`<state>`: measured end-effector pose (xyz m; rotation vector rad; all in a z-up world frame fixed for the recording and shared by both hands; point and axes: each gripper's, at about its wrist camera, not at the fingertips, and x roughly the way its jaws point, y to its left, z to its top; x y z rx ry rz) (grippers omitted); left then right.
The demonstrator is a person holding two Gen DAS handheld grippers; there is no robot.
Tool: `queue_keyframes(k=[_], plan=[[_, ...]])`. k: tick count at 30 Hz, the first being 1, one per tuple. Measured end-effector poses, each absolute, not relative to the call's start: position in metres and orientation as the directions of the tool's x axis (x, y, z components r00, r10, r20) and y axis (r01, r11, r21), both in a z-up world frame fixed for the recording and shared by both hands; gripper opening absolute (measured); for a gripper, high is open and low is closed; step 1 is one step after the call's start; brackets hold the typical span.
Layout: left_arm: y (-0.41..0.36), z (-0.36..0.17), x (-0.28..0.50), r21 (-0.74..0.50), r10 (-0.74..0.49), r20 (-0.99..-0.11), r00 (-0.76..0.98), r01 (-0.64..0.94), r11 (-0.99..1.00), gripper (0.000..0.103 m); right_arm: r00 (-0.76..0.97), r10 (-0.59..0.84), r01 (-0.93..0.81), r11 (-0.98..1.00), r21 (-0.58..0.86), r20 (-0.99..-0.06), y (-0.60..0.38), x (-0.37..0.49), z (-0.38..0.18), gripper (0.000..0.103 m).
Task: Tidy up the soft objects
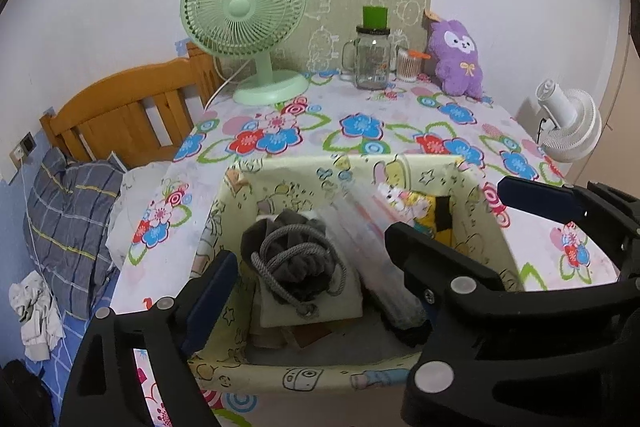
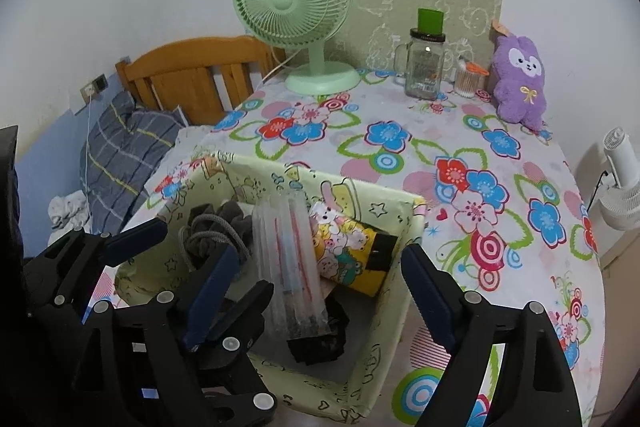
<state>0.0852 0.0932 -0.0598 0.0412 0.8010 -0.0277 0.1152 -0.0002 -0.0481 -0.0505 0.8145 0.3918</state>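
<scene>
Well, from the left: the left tongs [image 1: 316, 247] stand wide apart over the fabric storage box [image 1: 224, 307] on the flowered surface [image 1: 400, 115], holding nothing. Under them lies a grey drawstring pouch [image 1: 294, 259], limp and light by the look of it; I'd pinch its bunched middle, since the cord would likely slip. Next to it leans a clear plastic-wrapped packet [image 2: 288, 259], probably slick and crinkly, best taken across its width. Against that rests a yellow cartoon-print bundle [image 2: 352, 259], soft enough to squeeze. The right tongs [image 2: 320, 283] are released too, gaping above the box. The purple plush [image 2: 520, 83] sits far back, easy anywhere.
</scene>
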Motion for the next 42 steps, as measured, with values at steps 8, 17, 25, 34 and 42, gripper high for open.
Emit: queue_keyframes(k=[8,17,25,34,42], plan=[[0.077,-0.043,0.081,0.029,-0.012,-0.69,0.724,0.044,0.999,0.092,0.659,0.312,-0.332,0.937,0.109,-0.684,-0.019,0.109,-0.033,0.089],[0.054,-0.022,0.073,0.035,-0.021,-0.649,0.76,0.058,0.998,0.096,0.704,0.289,-0.286,0.951,0.114,-0.648,-0.045,0.099,-0.014,0.092],[0.031,-0.004,0.063,0.043,-0.029,-0.615,0.788,0.07,0.997,0.099,0.749,0.27,-0.251,0.961,0.118,-0.605,-0.072,0.087,0.002,0.095],[0.006,0.016,0.049,0.042,-0.043,-0.572,0.819,0.081,0.996,0.102,0.8,0.242,-0.206,0.97,0.126,-0.549,-0.106,0.068,0.021,0.096],[-0.015,0.029,0.036,0.049,-0.053,-0.544,0.838,0.095,0.994,0.103,0.843,0.2,-0.155,0.979,0.131,-0.5,-0.137,0.048,0.037,0.097]])
